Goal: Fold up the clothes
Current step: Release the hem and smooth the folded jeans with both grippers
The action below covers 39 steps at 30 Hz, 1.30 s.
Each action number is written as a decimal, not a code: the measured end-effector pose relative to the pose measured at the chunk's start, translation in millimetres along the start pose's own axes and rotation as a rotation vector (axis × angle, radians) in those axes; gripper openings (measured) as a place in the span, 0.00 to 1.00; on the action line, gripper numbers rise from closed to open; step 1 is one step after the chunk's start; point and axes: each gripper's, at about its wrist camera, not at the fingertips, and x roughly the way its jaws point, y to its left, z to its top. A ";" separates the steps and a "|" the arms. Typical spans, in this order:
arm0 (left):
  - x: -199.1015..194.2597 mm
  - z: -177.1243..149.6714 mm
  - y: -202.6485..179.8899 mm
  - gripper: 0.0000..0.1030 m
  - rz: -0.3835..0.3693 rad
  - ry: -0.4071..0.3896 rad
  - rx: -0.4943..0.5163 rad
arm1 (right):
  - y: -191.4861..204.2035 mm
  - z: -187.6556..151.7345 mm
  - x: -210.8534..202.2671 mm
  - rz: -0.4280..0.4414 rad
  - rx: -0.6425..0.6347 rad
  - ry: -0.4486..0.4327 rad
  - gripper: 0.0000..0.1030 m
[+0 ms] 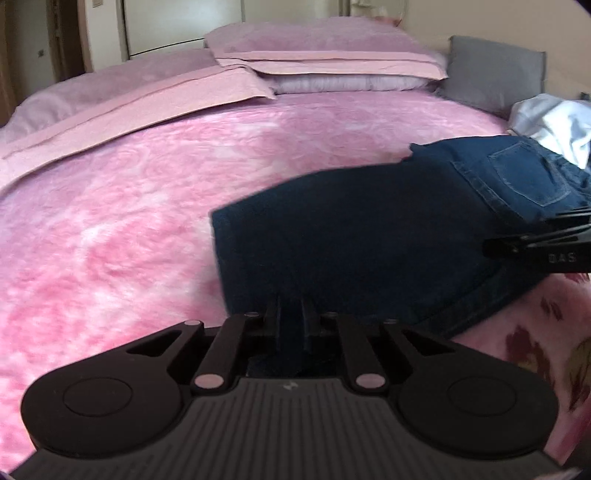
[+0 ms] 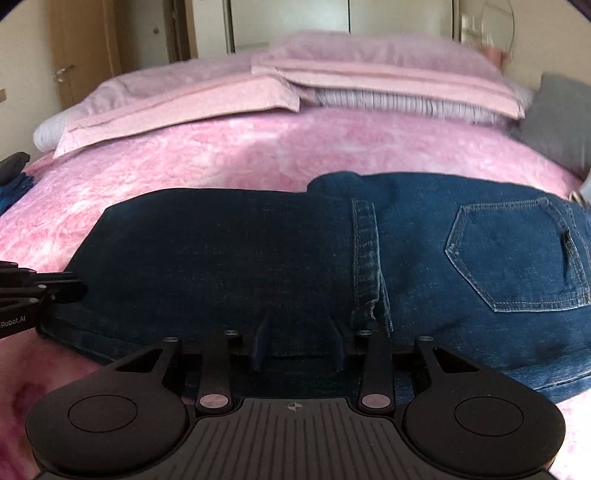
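We have the dark blue jeans (image 2: 229,258) lying folded across the near part of a bed, spread on a fluffy pink blanket (image 1: 110,221), with a hemmed leg end (image 2: 365,266) laid over the seat, just beside a stitched back pocket (image 2: 517,254) (the same pocket shows at the far right of the left wrist view). Our left gripper (image 1: 291,325) bites the near edge of the denim: its two fingers stand almost together and a thin pleat of the cloth is pinched between them, so it grips the jeans. Our right gripper (image 2: 297,343) sits at the near edge too, close to the hem; its fingers (image 2: 260,343) stand apart with denim lying between them, and we cannot tell whether the pads press on the cloth or merely straddle it. Each gripper also shows at the edge of the other's view, as black jaws reaching sideways over the jeans. Beyond the jeans the pink blanket runs up to two pink pillows (image 1: 325,51) stacked at the head of the bed, with a pale striped one under the nearer pair. A grey cushion (image 1: 495,74) leans at the right, and a crumpled white garment (image 1: 554,122) lies just behind the jeans' waist. Under the near edge of the blanket, at right, a flower-printed cover (image 1: 535,332) shows. Behind the bed stand pale wardrobe doors (image 2: 288,18) and a wooden door (image 2: 74,48).
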 end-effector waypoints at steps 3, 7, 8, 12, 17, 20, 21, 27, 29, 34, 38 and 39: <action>-17.6 -1.0 -3.4 0.09 -0.017 -0.011 -0.029 | 3.7 -1.8 -15.5 -0.019 -0.019 -0.071 0.37; -5.8 -7.5 -5.1 0.11 0.027 0.041 -0.084 | -2.4 -14.6 1.9 -0.019 0.018 -0.027 0.37; -8.9 -5.0 -7.1 0.11 0.045 0.044 -0.099 | -0.7 -14.4 -2.9 -0.026 0.013 -0.022 0.37; -31.5 3.8 -17.8 0.11 0.110 0.061 -0.149 | 3.7 -16.8 -33.9 -0.034 0.042 -0.037 0.37; -65.2 -6.7 -33.9 0.22 0.140 0.090 -0.216 | 5.0 -33.9 -70.4 -0.046 0.142 -0.011 0.37; -85.9 -15.2 -42.5 0.24 0.159 0.097 -0.226 | 8.3 -45.7 -89.8 -0.056 0.160 0.000 0.37; -94.6 -17.5 -47.1 0.24 0.171 0.097 -0.216 | 10.0 -48.9 -98.0 -0.061 0.163 -0.003 0.37; -150.2 -19.9 -67.9 0.28 0.203 0.025 -0.167 | 13.0 -56.5 -149.5 -0.069 0.190 -0.060 0.37; -167.3 -20.8 -75.0 0.29 0.217 0.000 -0.152 | 17.1 -58.5 -162.1 -0.059 0.186 -0.079 0.37; -200.6 -28.0 -88.8 0.29 0.235 -0.039 -0.127 | 28.6 -68.8 -189.2 -0.036 0.161 -0.103 0.37; -220.1 -32.0 -96.4 0.29 0.238 -0.062 -0.108 | 33.6 -75.1 -203.0 -0.026 0.155 -0.113 0.37; -223.8 -31.7 -97.3 0.29 0.234 -0.070 -0.105 | 34.7 -76.1 -206.3 -0.025 0.153 -0.115 0.38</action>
